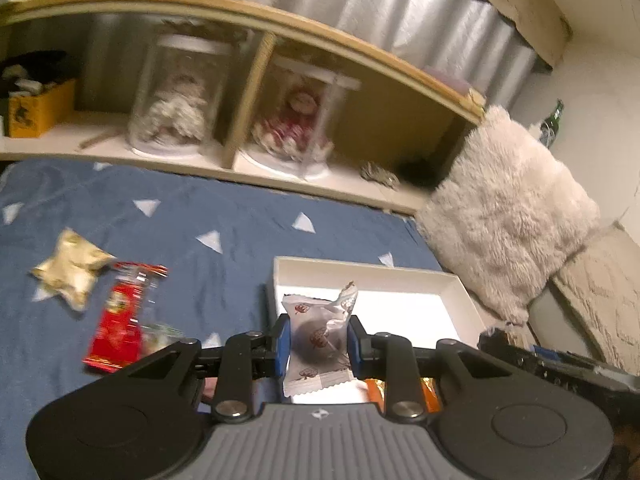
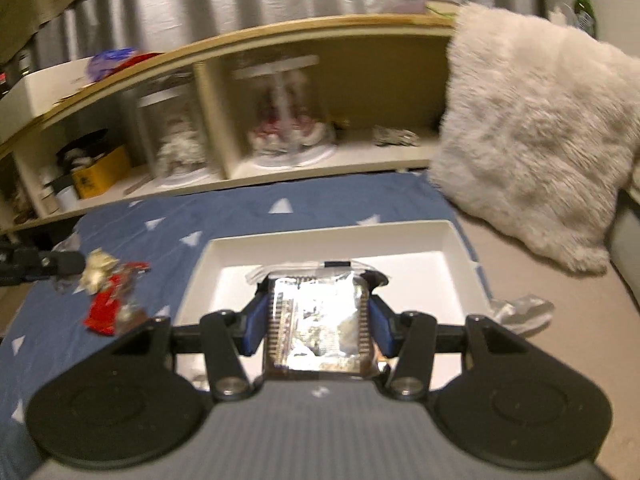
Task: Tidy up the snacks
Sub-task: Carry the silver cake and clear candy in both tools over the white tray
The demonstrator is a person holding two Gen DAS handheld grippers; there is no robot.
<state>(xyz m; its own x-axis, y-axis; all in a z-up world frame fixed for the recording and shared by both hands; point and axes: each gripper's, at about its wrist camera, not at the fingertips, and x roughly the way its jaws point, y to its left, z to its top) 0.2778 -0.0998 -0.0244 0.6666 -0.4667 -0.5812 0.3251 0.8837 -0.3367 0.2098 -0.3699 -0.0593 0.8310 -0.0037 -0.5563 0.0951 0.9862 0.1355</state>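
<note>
The left gripper (image 1: 316, 346) is clamped on a white-wrapped round snack packet printed with small red motifs (image 1: 318, 338), held over the near left corner of the shallow white rectangular tray (image 1: 448, 280). The right gripper (image 2: 318, 322) grips a silvery foil snack pouch with a dark serrated edge (image 2: 320, 324) above the same tray (image 2: 420, 232), near its front edge. The tray rests on the blue bed sheet with white triangles (image 1: 180, 232). To its left lie a crumpled gold foil packet (image 1: 72, 268) and a red snack wrapper (image 1: 118, 320), touching. A fluffy cream pillow (image 1: 508, 216) leans beside the wooden shelf (image 1: 256, 28).
</note>
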